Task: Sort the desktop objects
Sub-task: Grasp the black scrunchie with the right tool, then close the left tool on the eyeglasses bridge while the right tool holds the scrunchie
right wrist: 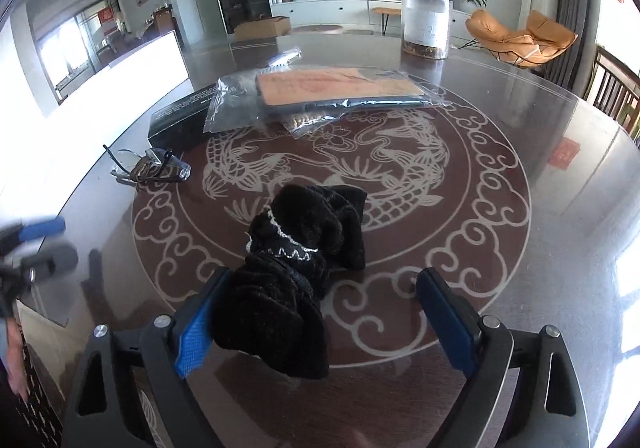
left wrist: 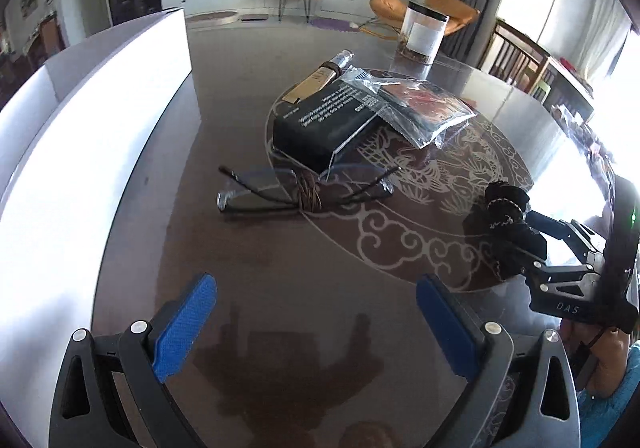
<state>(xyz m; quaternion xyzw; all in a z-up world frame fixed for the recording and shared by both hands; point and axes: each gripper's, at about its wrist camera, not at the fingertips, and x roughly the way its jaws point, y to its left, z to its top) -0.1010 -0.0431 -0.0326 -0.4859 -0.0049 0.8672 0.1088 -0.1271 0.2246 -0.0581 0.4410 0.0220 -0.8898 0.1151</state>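
Between the spread fingers of the right gripper [right wrist: 320,312], touching only the left pad, a black knitted cloth [right wrist: 296,268] lies on the glass table [right wrist: 540,232]. Left gripper [left wrist: 316,324] open, holding nothing. Eyeglasses [left wrist: 296,191] beside black box [left wrist: 320,123].

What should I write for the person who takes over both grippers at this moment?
Left gripper: open, empty, above bare table.
Right gripper: open around the black cloth; cloth touches its left finger, not clamped.
Glasses lie before the black box; a bagged item leans on the box, a tube behind, jar at the far edge.
Done: nothing looks sorted.
Left: probably close on the cloth, then sort the rest.
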